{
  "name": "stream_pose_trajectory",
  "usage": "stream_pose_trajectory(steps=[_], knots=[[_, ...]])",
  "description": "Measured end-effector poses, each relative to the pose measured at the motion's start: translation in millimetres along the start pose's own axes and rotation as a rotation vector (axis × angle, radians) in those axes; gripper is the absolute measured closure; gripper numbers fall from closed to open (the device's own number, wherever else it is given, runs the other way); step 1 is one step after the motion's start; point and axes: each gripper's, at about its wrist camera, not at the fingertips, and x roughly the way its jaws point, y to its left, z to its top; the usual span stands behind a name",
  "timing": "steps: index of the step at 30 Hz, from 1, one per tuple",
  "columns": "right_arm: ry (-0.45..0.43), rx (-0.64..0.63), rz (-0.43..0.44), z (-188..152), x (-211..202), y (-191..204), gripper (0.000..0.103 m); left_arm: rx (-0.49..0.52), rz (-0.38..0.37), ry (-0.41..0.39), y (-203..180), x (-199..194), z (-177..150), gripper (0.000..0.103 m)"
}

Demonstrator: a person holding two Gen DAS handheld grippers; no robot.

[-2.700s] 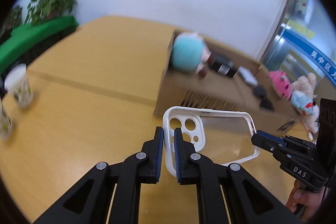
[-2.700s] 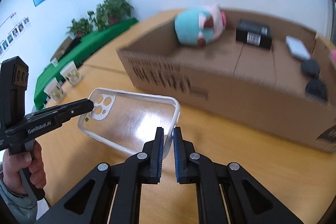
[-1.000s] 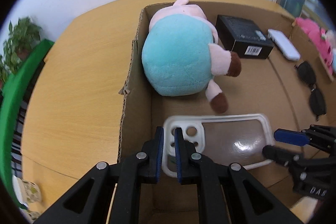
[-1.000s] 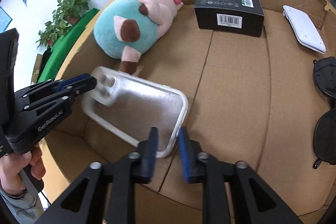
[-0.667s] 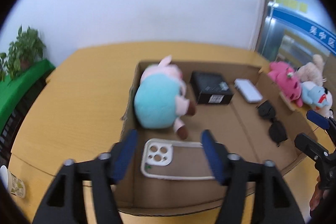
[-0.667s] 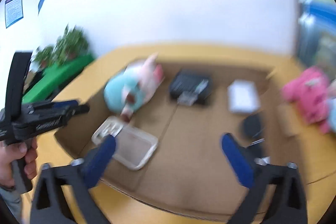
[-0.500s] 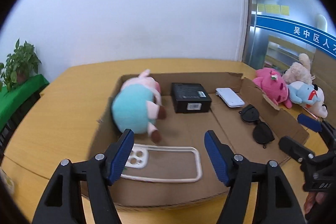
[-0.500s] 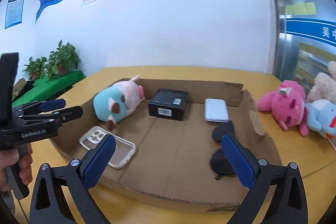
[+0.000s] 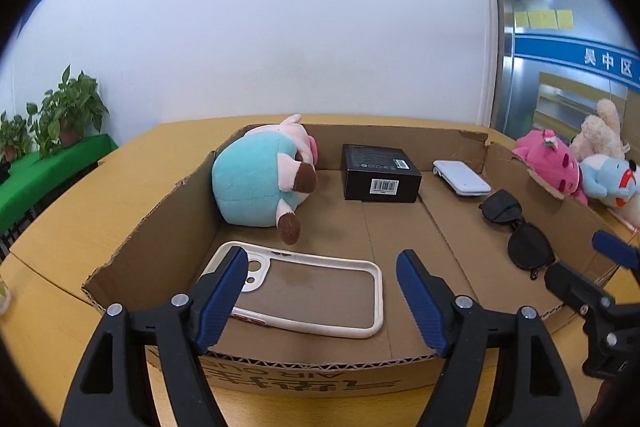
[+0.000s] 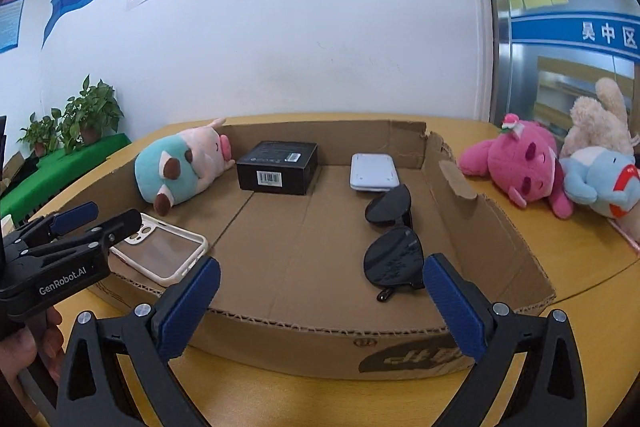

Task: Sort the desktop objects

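A clear phone case with a white rim (image 9: 308, 293) lies flat in the near left corner of the shallow cardboard box (image 9: 312, 373); it also shows in the right wrist view (image 10: 162, 253). My left gripper (image 9: 322, 301) is open and empty, pulled back above the box's near wall. My right gripper (image 10: 320, 305) is open and empty in front of the box (image 10: 400, 347). The left gripper shows from the side in the right wrist view (image 10: 96, 221). The box also holds a teal and pink plush pig (image 9: 262, 181), a black carton (image 9: 380, 179), a white flat device (image 9: 462, 179) and black sunglasses (image 9: 516, 231).
A pink plush (image 10: 516, 163), a blue plush (image 10: 600, 183) and a beige plush (image 10: 598, 121) lie on the wooden table (image 10: 580, 267) right of the box. Potted plants (image 9: 60, 115) on a green surface stand at the far left.
Both grippers held the phone case, lowered it into the box beside the plush pig, opened and let it go, then drew back and up. The case now lies in the box.
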Motion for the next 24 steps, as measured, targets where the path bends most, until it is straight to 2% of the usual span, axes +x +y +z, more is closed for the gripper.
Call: stream_pose_trajectory(steps=[9,24], knots=[[-0.019,-0.001,-0.009,-1.5,3.6,1.8,0.000,0.018,0.015,-0.009,-1.4,1.6,-1.3,0.021],[-0.019,-0.002,-0.011,-0.3,3.5,1.7,0.000,0.017,0.015,-0.008,-0.3,3.4,-0.9,0.020]])
